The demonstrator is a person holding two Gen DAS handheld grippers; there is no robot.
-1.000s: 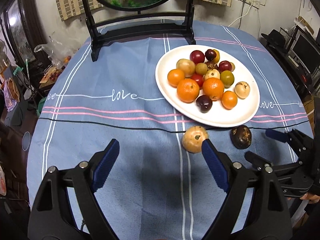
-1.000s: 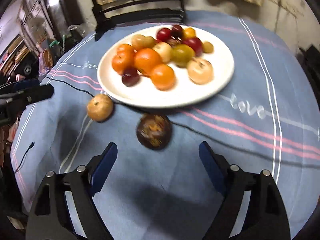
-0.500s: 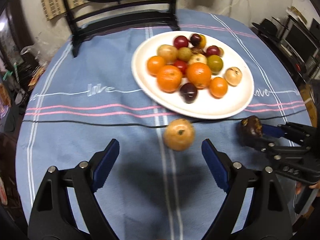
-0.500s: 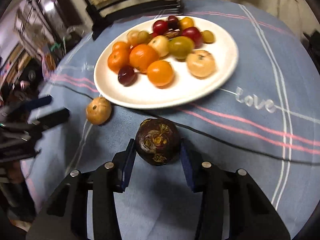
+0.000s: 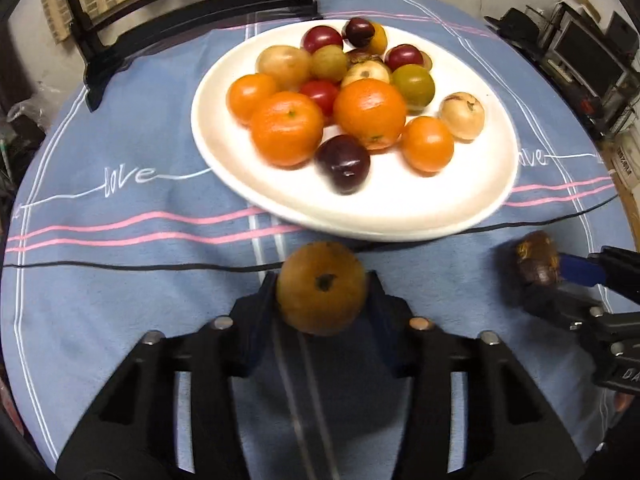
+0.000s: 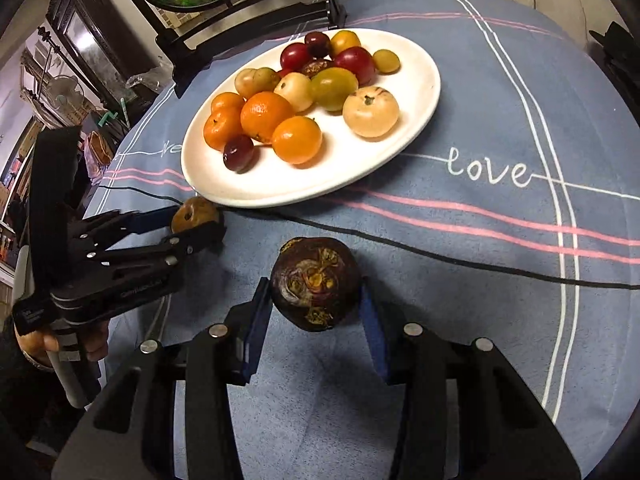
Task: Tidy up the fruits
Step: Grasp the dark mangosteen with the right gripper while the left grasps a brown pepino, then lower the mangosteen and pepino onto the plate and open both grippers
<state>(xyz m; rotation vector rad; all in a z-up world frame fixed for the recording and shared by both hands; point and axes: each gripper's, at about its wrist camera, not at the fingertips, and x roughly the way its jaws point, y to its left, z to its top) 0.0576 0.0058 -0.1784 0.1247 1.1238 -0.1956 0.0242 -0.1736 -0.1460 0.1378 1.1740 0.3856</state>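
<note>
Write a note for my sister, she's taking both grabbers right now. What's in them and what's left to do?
Left gripper: jaws closing around the tan-brown fruit, low over the tablecloth.
Right gripper: shut on the dark purple fruit.
White plate: already holds the oranges, plums and the other fruit.
Done: every other fruit is plated.
Left: probably lift these two onto the plate's bare near side.

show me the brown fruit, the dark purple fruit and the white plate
brown fruit (image 5: 321, 286), left wrist view, front face by the stem pit
dark purple fruit (image 6: 316, 282), right wrist view, patterned front face
white plate (image 6: 416, 80), right wrist view, bare right side
</note>
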